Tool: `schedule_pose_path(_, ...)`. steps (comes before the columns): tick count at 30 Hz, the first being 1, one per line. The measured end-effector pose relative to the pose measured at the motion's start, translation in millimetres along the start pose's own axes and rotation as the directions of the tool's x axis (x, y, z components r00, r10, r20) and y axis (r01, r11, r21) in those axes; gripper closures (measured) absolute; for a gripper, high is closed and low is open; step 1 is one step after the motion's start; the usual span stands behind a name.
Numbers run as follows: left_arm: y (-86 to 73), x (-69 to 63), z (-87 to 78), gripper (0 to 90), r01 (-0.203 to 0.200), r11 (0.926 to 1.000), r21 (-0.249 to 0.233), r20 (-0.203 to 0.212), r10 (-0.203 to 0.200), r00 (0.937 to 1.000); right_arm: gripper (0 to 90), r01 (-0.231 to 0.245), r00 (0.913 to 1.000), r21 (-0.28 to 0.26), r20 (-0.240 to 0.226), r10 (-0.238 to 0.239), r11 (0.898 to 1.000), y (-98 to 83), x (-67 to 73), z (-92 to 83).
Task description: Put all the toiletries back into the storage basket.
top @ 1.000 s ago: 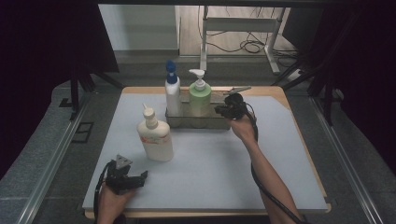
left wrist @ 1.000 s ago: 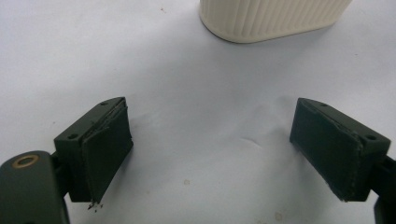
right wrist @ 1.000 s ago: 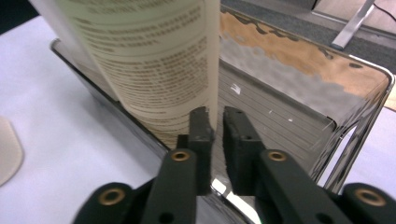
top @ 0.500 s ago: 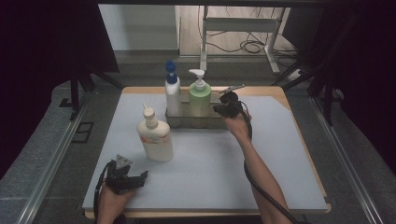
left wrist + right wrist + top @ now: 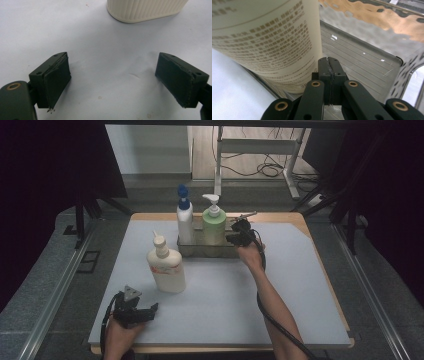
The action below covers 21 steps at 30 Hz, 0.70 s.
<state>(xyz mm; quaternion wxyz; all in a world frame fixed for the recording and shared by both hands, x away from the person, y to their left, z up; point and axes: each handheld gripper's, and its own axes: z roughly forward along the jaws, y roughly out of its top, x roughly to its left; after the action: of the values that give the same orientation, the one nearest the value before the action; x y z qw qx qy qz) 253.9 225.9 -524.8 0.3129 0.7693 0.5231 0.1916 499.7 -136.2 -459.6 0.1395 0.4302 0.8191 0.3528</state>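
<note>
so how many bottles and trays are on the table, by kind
pump bottles: 3, a green one and a blue-topped white one standing in the tray, and a cream one standing on the mat
metal trays: 1
total: 4

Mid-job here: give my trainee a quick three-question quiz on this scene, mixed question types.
1. True or false: the right tool is shut with nothing between its jaws.
2. How many bottles stand in the metal tray?
3. Which bottle stands outside the tray? A) green bottle B) cream bottle C) blue-capped bottle

Key: 1 true. 2 two, the green and the blue-capped. 3 B; it stands on the mat, near the open left tool.
</note>
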Motion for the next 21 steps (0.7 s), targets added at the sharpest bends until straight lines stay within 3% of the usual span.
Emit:
schedule_pose_path(13,0.0,0.0,0.0,11.9,0.001,1.0,0.0,0.0,-0.001,1.0,89.3,-0.019,0.9996,-0.002,-0.023,0.019,1.0,0.0,1.0,6.4)
schedule_pose_path(21,0.0,0.0,0.1,11.9,0.001,1.0,0.0,0.0,-0.001,1.0,88.8,0.003,0.9994,0.004,-0.034,-0.002,1.0,2.5,9.5,10.7)
